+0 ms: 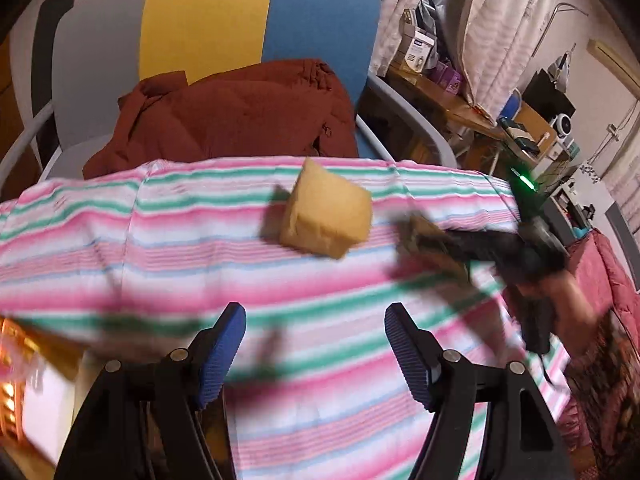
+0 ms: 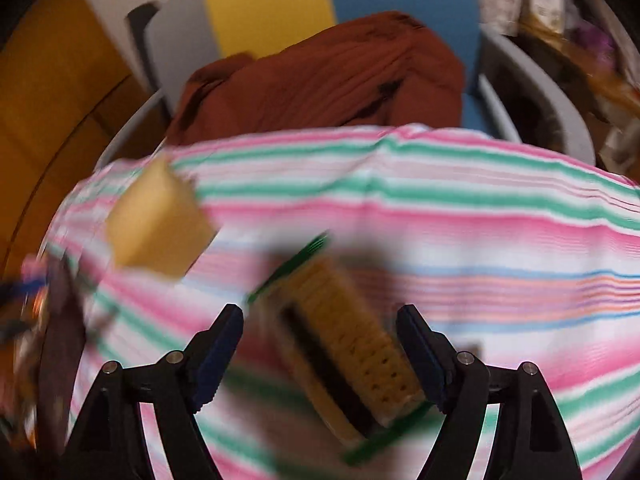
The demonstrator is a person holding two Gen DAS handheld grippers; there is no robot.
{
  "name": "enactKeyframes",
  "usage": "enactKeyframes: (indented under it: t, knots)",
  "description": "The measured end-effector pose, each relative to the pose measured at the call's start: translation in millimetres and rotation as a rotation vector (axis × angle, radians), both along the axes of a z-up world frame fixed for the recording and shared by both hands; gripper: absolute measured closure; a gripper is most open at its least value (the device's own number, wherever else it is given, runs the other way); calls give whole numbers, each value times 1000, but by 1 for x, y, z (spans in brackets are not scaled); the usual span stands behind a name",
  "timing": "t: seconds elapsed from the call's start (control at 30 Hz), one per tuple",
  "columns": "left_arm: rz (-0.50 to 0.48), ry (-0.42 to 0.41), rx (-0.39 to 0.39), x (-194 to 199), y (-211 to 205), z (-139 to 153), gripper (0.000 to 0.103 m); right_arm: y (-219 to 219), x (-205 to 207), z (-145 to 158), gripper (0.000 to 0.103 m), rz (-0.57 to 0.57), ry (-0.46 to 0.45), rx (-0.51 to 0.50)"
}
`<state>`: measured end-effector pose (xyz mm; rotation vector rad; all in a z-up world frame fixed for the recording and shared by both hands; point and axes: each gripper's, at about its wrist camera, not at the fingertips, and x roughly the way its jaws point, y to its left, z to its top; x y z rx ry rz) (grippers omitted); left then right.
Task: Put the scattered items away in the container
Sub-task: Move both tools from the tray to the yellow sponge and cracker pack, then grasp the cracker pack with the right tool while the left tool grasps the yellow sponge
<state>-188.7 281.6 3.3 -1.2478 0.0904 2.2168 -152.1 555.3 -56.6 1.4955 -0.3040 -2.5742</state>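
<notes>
A yellow sponge block (image 1: pixel 326 216) (image 2: pixel 160 224) lies on the pink, green and white striped cloth (image 1: pixel 160 240). My left gripper (image 1: pixel 316 344) is open above bare cloth, well short of the sponge, with nothing between its fingers. My right gripper (image 2: pixel 320 352) stands wide open around a biscuit packet (image 2: pixel 344 344) with a green wrapper. The packet touches the right finger, and a gap shows at the left finger. In the left wrist view the right gripper (image 1: pixel 424 240) reaches in from the right, blurred, with the brownish packet at its tip.
A chair (image 1: pixel 320 20) with a rust-red garment (image 1: pixel 240 120) stands behind the table's far edge. Cluttered shelves (image 1: pixel 520 112) fill the right side. A blurred pale and orange thing (image 1: pixel 28 380) sits at the lower left edge. A dark blurred object (image 2: pixel 60 320) is at the left.
</notes>
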Motion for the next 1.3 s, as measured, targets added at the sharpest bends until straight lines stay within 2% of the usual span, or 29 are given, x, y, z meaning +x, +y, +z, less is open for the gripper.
enactKeyframes:
  t: [0.1, 0.27, 0.33, 0.5, 0.6, 0.77, 0.97, 1.1, 1.3]
  knots:
    - [-13, 17, -40, -20, 22, -12, 22, -16, 23, -4, 23, 19, 33, 50]
    - [-35, 42, -139, -45, 55, -32, 22, -31, 41, -16, 21, -85, 140, 137]
    - [-62, 57, -162, -47, 64, -36, 18, -38, 40, -16, 21, -122, 140, 160]
    - [-93, 107, -147, -45, 74, -29, 19, -43, 38, -17, 20, -158, 145, 197]
    - [-104, 90, -139, -47, 80, -31, 18, -39, 41, -16, 21, -175, 155, 181]
    - [-124, 72, -161, -47, 92, -42, 15, -42, 42, -17, 31, -208, 162, 209]
    - [-150, 86, -179, -38, 99, -43, 35, -33, 46, -17, 52, -264, 179, 200]
    - [-170, 99, -183, -30, 93, -39, 45, -33, 45, -16, 53, -274, 179, 201]
    - [-148, 63, -123, -11, 64, -31, 46, -41, 61, -12, 54, -305, 184, 152]
